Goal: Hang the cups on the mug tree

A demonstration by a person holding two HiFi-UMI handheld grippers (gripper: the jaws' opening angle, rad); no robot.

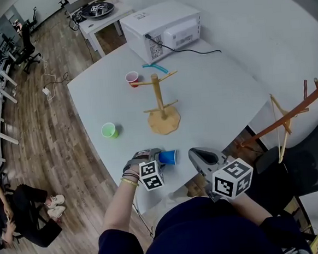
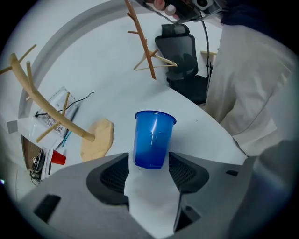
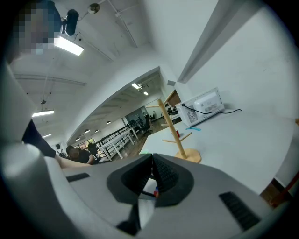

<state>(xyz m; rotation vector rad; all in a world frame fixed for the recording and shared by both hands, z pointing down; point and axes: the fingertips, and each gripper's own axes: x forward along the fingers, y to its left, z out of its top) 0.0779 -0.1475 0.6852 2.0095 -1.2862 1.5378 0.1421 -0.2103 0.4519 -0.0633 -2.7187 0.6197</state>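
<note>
Blue cup [image 1: 167, 157] on side, mouth rightward

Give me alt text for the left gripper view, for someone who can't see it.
A blue plastic cup sits on a white table, its base between the left gripper's open jaws, which flank it without pressing on it. The wooden mug tree stands to the left, with a red cup beyond it.
</note>
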